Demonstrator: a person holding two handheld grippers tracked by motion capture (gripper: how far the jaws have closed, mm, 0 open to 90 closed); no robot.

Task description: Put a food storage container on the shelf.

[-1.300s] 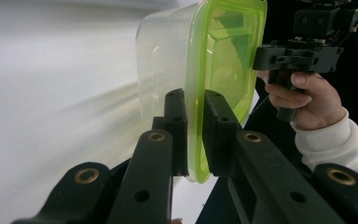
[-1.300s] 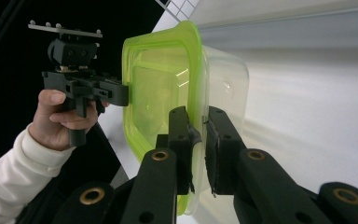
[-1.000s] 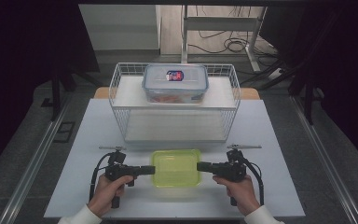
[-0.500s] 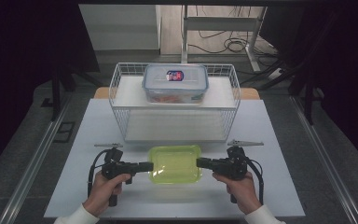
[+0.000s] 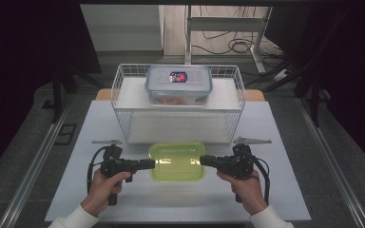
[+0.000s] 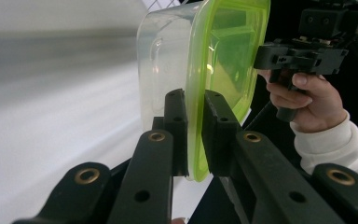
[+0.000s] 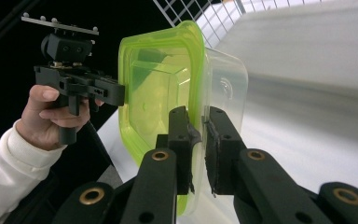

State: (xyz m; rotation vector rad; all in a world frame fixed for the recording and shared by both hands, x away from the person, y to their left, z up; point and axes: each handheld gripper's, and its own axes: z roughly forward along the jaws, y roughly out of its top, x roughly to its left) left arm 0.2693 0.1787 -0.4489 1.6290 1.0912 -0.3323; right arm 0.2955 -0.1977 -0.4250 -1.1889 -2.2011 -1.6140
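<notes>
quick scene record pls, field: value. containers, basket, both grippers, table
held item: green-lidded container, clear body, gripped at opposite short ends
left gripper: jaws shut on the lid rim at the container's left end
right gripper: jaws shut on the rim at its right end
basket: white wire basket, behind the held container
in basket: blue-lidded container, closed, at the far side
table: white top
hands: one on each gripper, white sleeves

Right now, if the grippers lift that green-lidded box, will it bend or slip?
The green-lidded box looks like thin clear plastic, probably light and fairly stiff, though its rim might flex. Each gripper, left and right, pinches only the lid's edge, so smooth plastic could slip. I can see nothing inside, so it seems empty.
</notes>
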